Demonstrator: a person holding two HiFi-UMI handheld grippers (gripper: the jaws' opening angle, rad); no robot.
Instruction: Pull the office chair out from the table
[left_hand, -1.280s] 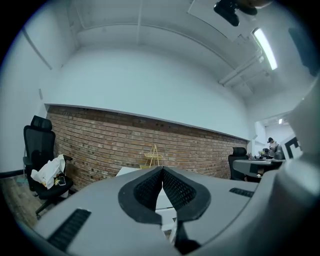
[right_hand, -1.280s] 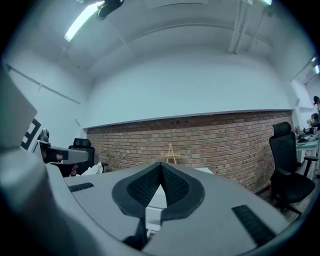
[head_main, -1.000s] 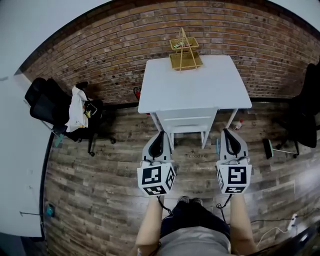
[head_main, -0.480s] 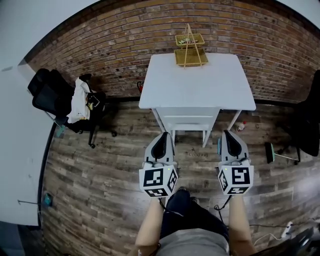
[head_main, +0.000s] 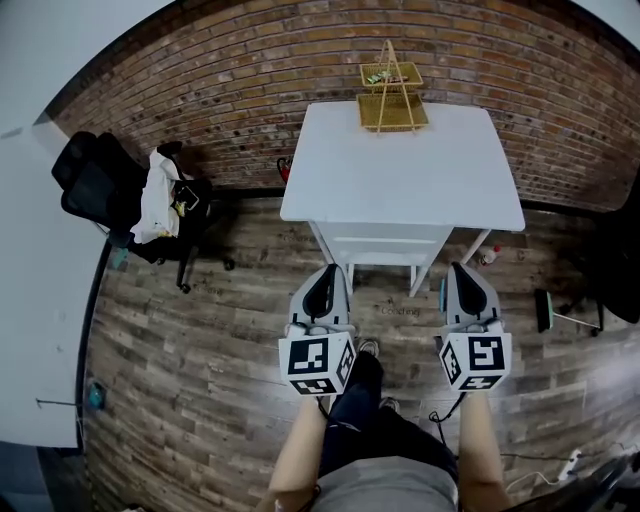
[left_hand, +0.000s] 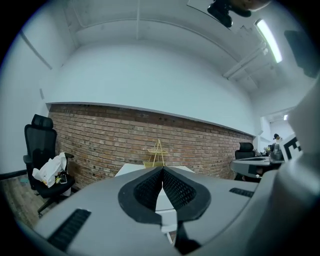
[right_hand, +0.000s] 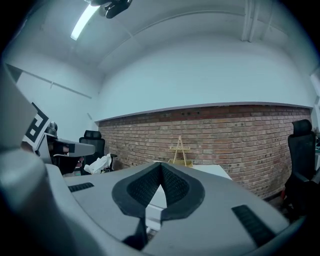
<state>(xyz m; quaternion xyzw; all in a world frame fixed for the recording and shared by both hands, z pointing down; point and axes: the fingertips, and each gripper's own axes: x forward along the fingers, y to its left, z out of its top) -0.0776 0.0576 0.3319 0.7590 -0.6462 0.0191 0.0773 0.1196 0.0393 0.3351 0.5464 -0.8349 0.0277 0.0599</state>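
Checking tongs: left gripper (head_main: 324, 272) and right gripper (head_main: 463, 270) each have jaws pressed together, nothing between them.
— And the chair?
— The chair (head_main: 385, 250) appears tucked under the table (head_main: 400, 170), on the far side, straight ahead, midway between both tongs. Its back runs left to right. Neither hand is nearer.
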